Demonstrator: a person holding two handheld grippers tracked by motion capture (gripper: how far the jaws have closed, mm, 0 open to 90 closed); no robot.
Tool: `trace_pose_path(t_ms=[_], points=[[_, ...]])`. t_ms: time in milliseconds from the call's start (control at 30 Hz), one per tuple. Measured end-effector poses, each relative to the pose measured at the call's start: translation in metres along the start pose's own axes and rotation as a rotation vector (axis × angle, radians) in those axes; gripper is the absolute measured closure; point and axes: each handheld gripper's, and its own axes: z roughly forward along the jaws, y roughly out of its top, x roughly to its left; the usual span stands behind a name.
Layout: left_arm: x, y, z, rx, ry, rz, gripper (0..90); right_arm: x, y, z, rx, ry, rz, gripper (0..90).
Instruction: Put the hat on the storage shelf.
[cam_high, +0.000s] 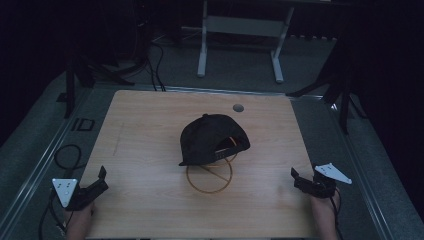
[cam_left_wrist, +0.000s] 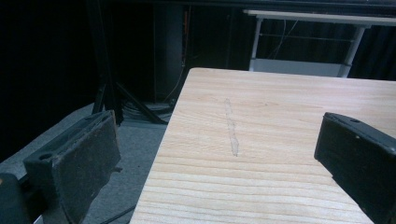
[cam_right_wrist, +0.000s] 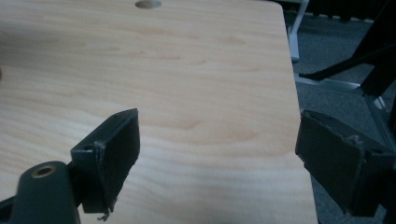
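A: Tongs, near edge?
B: Left gripper (cam_high: 100, 181) at the table's (cam_high: 150, 210) left edge, jaws spread, nothing between. Right gripper (cam_high: 298, 178) at the right edge, same (both held by hands).
A: Farther in?
B: Black cap (cam_high: 212, 138) mid-table, resting partly on a wooden ring (cam_high: 209, 180). Beyond it, a round hole (cam_high: 238, 107) in the tabletop.

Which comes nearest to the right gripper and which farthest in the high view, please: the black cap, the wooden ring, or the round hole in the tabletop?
From the right gripper:
1. Wooden ring, at the table's middle, on the near side, partly under the cap.
2. Black cap, just beyond the ring.
3. Round hole, near the far edge.
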Motion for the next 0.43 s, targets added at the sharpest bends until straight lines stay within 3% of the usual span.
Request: trace_pose_path(t_ms=[167,433], points=[[-0.0001,-0.0001,-0.0001,-0.002,-0.001,-0.002,0.6,-0.0045,-0.009,-0.0022,0.016,-0.004,0.032,13.8],[0.0002,-0.0001,0.0,-0.002,-0.004,-0.002,0.6,-0.0049,-0.0118,-0.0014,0.02,-0.021,0.033,14.0]])
